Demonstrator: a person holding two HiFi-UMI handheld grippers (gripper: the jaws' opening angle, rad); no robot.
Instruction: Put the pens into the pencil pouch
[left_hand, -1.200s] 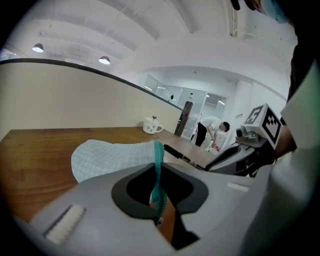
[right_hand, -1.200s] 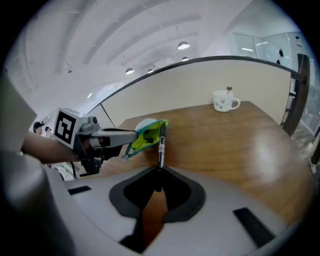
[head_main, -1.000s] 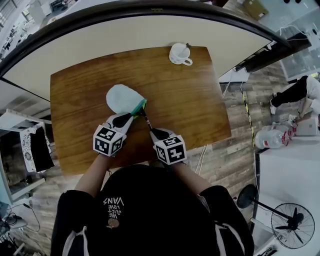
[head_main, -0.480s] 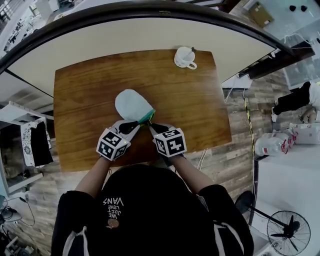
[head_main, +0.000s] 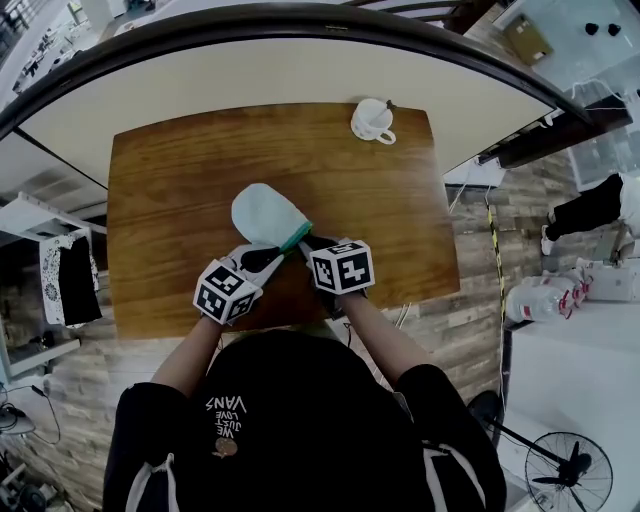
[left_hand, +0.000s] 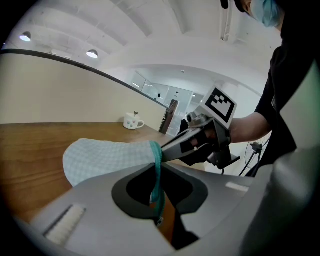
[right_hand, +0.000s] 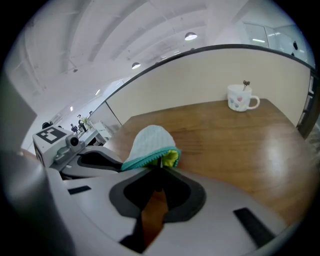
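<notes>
Head view: a pale blue fabric pencil pouch (head_main: 265, 212) is lying on the brown wooden worktop (head_main: 160, 200), with the left gripper (head_main: 262, 259) and right gripper (head_main: 312, 244) meeting at its mouth.
Left gripper view: narrow jaws are pinching the pouch's teal rim.
Right gripper view: narrow jaws are gripping a thin dark pen (right_hand: 159, 170), its tip at the pouch's mouth.

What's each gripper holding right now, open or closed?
Left gripper: closed on the teal rim of the pencil pouch.
Right gripper: closed on a pen, tip at the pouch mouth.
</notes>
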